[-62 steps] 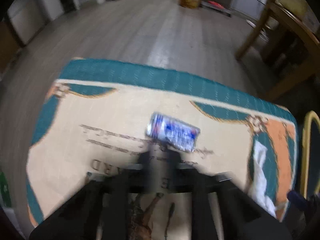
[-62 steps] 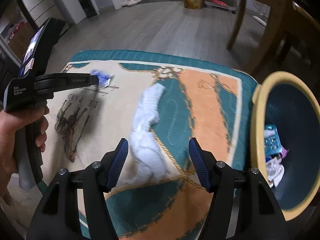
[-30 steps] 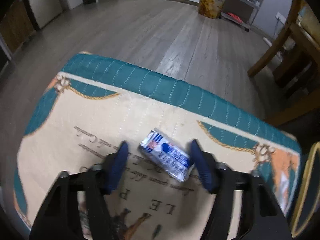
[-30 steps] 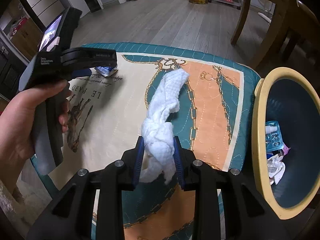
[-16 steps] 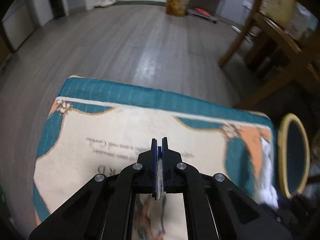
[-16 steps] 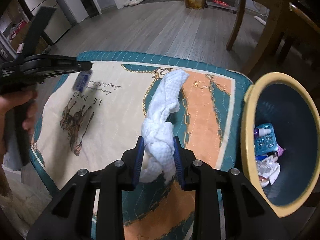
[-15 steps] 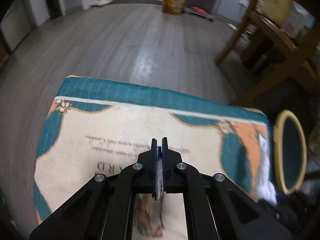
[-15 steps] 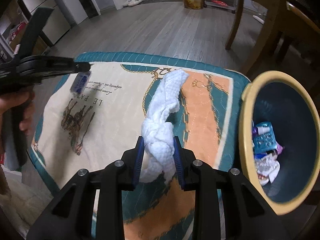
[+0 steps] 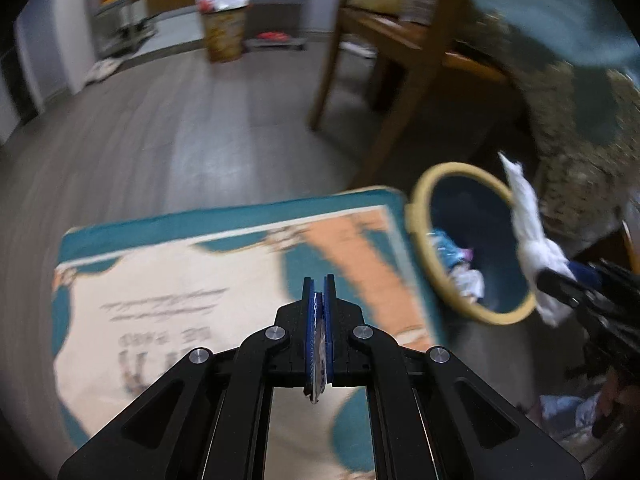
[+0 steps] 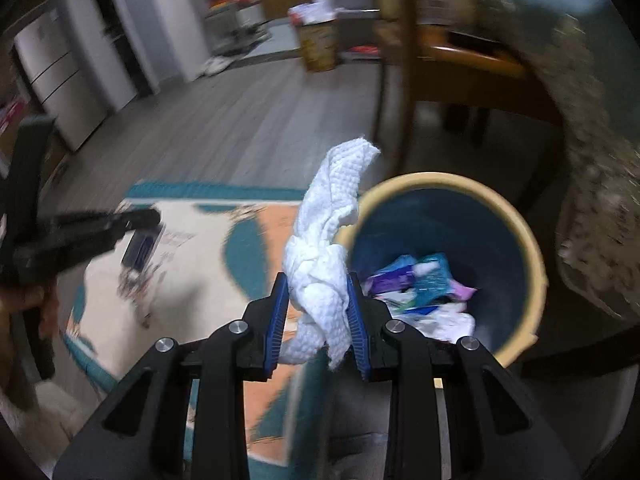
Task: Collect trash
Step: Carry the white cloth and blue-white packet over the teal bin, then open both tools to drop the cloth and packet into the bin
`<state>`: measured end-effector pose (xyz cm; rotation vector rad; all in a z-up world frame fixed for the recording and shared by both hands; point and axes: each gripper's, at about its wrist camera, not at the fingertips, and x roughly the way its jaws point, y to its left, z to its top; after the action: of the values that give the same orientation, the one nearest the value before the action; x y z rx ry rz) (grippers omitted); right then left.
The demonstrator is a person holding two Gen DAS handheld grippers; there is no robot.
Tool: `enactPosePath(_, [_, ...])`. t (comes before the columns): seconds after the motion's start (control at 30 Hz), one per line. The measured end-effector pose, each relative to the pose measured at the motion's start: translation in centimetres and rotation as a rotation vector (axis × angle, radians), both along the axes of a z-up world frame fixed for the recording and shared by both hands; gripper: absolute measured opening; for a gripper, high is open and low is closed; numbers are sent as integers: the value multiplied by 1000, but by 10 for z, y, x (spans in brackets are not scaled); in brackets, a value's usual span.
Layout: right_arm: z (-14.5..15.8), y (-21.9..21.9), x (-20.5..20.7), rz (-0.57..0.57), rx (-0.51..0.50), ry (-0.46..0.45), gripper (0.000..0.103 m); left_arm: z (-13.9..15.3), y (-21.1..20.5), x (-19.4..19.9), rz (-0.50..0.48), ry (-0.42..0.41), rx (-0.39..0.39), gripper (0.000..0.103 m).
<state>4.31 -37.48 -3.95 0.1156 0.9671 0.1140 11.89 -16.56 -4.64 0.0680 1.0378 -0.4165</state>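
Note:
My left gripper (image 9: 319, 294) is shut on a flattened blue and white wrapper (image 9: 318, 360), seen edge-on between the pads, above the patterned rug (image 9: 160, 272). The right wrist view shows that wrapper (image 10: 142, 248) dangling from the left gripper (image 10: 150, 218) over the rug (image 10: 188, 288). My right gripper (image 10: 316, 296) is shut on a crumpled white paper towel (image 10: 340, 188), held up beside the yellow rim of the dark blue bin (image 10: 524, 236). The left wrist view also has the bin (image 9: 418, 220), the towel (image 9: 528, 220) and the right gripper (image 9: 560, 284) at the right.
Several pieces of trash (image 10: 424, 284) lie in the bin. Wooden chair legs (image 9: 332, 60) stand behind the rug, with speckled fabric (image 9: 580, 168) at the right. A patterned container (image 9: 224, 36) stands far back on the grey wood floor (image 9: 180, 128). White cabinets (image 10: 60, 80) line the left.
The left gripper closed on the wrapper and lifted it off the rug. Both grippers rose and swung right toward the bin, and the towel left the rug with the right one.

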Motion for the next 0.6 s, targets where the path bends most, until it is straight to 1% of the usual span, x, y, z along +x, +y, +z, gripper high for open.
enactPosePath(0.1, [-8,-25,4,-62,6,16,28,0,-35,-5,-70,-22,-21,5])
enactPosePath(0.2, [-17,-45,9,-94,-18,33,28,-4,-73,-12,-162,-46,-39,5])
enactPosePath(0.3, [-29,-65,12,-123,-5,69,28,-13,-107,-15,-235,-54,-55,5])
enactPosePath(0.4, [-39,-84,14,-154,14,98,28,-25,-132,-12,-268,-45,-69,5])
enactPosePath(0.5, [-52,-103,14,-193,44,132,28,-34,-149,-6,-280,-33,-97,5])
enactPosePath(0.6, [-61,-113,15,-207,55,156,28,-43,-168,-1,-287,-45,-100,5])
